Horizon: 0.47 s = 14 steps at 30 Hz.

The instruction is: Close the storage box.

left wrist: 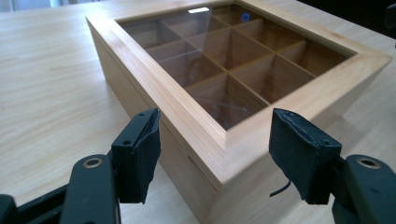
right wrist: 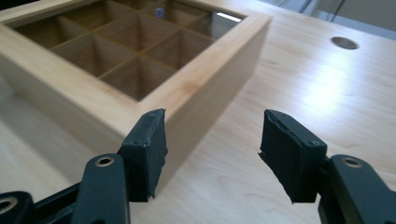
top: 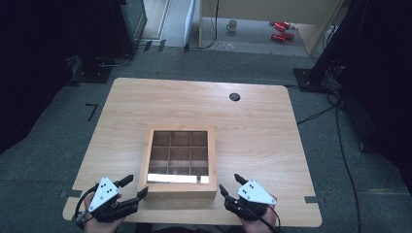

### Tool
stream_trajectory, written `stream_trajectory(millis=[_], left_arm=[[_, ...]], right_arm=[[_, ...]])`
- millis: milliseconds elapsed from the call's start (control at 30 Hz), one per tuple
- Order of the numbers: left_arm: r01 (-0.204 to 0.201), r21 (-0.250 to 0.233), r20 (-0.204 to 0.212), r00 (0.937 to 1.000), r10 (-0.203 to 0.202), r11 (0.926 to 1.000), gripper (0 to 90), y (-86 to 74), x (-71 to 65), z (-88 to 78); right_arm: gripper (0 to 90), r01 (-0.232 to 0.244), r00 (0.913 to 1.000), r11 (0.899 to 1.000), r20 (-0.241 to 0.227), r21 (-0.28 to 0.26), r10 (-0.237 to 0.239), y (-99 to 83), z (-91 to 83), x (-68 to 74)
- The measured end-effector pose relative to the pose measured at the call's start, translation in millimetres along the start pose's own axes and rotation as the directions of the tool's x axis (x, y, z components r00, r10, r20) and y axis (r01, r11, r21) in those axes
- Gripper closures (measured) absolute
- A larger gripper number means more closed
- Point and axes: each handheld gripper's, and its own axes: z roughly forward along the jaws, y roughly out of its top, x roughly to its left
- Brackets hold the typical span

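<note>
A shallow wooden box (top: 180,190) with a glass lid over a grid of empty compartments sits near the front middle of the table (top: 257,141). My left gripper (top: 136,185) stands open at the box's near left corner. In the left gripper view that corner of the box (left wrist: 196,122) shows between the jaws of the left gripper (left wrist: 215,122), and I cannot see the pads pressing on it. My right gripper (top: 229,182) is open just right of the near right corner. In the right gripper view the box (right wrist: 196,88) lies ahead and to the left of the right gripper (right wrist: 214,120), with bare table between its pads.
A round cable hole (top: 234,96) is set in the table's far side, also seen as the hole (right wrist: 344,43). Broad bare tabletop lies left, right and beyond the box. On the floor past the table stand a mug (top: 232,25) and red objects (top: 280,30).
</note>
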Motion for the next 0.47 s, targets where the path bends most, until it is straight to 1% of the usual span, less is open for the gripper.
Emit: stream_trajectory(millis=[33,67,100,167,267,300,333,367,400,467], left_arm=[[-0.001,-0.003,-0.005,1.0000,0.001,1.0000,34.3,2.0,1.5,-0.5],[0.000,-0.007,-0.007,1.0000,0.000,1.0000,34.3,3.3,2.5,-0.7],[-0.004,-0.009,-0.012,0.9999,0.004,1.0000,34.2,5.1,4.0,-0.9],[-0.006,-0.013,-0.025,0.9997,0.006,0.9999,34.0,8.9,7.0,-1.1],[0.002,-0.029,-0.033,0.9995,-0.003,0.9996,33.8,14.5,11.9,-1.6],[0.002,-0.031,-0.035,0.9994,-0.003,0.9995,33.8,16.3,13.5,-1.7],[0.001,-0.033,-0.039,0.9992,-0.003,0.9994,33.8,17.9,14.7,-1.6],[-0.003,-0.035,-0.045,0.9990,0.002,0.9994,33.8,19.8,16.4,-1.5],[-0.005,-0.035,-0.047,0.9989,0.003,0.9994,33.8,20.9,17.6,-1.3],[-0.003,-0.039,-0.055,0.9985,0.001,0.9992,33.7,23.3,20.7,-1.1]], right_arm=[[40.3,-0.005,0.9997,1.000,0.026,-0.002,0.005,3.0,-1.2,-9.4],[40.3,-0.005,0.9997,1.000,0.026,-0.002,0.005,3.0,-1.2,-9.4],[40.3,-0.009,0.9994,1.000,0.032,-0.006,0.010,4.0,-1.8,-12.6],[40.3,-0.016,0.9984,1.000,0.053,-0.015,0.017,7.1,-3.4,-20.6],[40.2,-0.015,0.9965,1.000,0.082,-0.024,0.017,11.7,-5.4,-32.2],[40.3,-0.015,0.9950,1.000,0.099,-0.027,0.017,14.4,-6.1,-39.6],[40.3,-0.015,0.9950,1.000,0.099,-0.027,0.017,14.4,-6.1,-39.6],[40.3,-0.013,0.9933,0.999,0.114,-0.029,0.016,17.0,-6.2,-47.1],[40.3,-0.013,0.9933,0.999,0.114,-0.029,0.016,17.0,-6.2,-47.1],[40.2,-0.010,0.9921,1.000,0.125,-0.030,0.014,19.1,-6.6,-51.9]])
